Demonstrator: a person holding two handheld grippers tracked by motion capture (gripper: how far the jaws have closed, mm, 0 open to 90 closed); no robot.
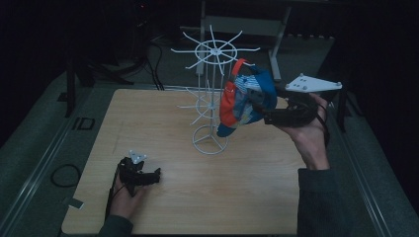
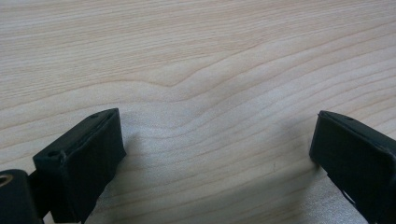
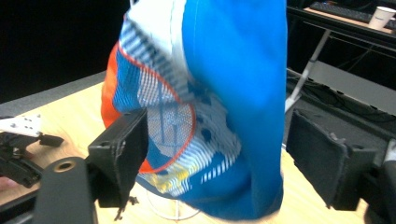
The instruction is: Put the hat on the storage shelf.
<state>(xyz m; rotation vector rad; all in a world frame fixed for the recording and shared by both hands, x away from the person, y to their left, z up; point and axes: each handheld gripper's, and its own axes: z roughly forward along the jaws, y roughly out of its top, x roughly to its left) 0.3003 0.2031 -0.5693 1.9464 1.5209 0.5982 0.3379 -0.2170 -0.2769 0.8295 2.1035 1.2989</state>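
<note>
Jaws wide apart on my right gripper (image 1: 262, 106), hand raised beside the white rack (image 1: 211, 94), blue-orange cloth (image 1: 244, 98) hanging between them. Left gripper (image 1: 157, 173) rests low on the desk (image 1: 222, 187), jaws spread, empty.

Pale matt wood-grain surface (image 2: 196, 56); thin white wire rack (image 1: 213, 74); soft blue-orange cloth cap w/ mesh panel (image 3: 210, 107); matt black claw pads (image 3: 122, 149).

The room is dim, dark at the walls. A light wooden table (image 1: 207, 197) stands on a grey floor (image 1: 34, 143), with black cables (image 1: 148, 59) trailing beyond its far edge. Farther back is a grey desk frame (image 1: 276, 29); a keyboard (image 3: 341, 11) and white cup (image 3: 384, 16) rest on a desk
</note>
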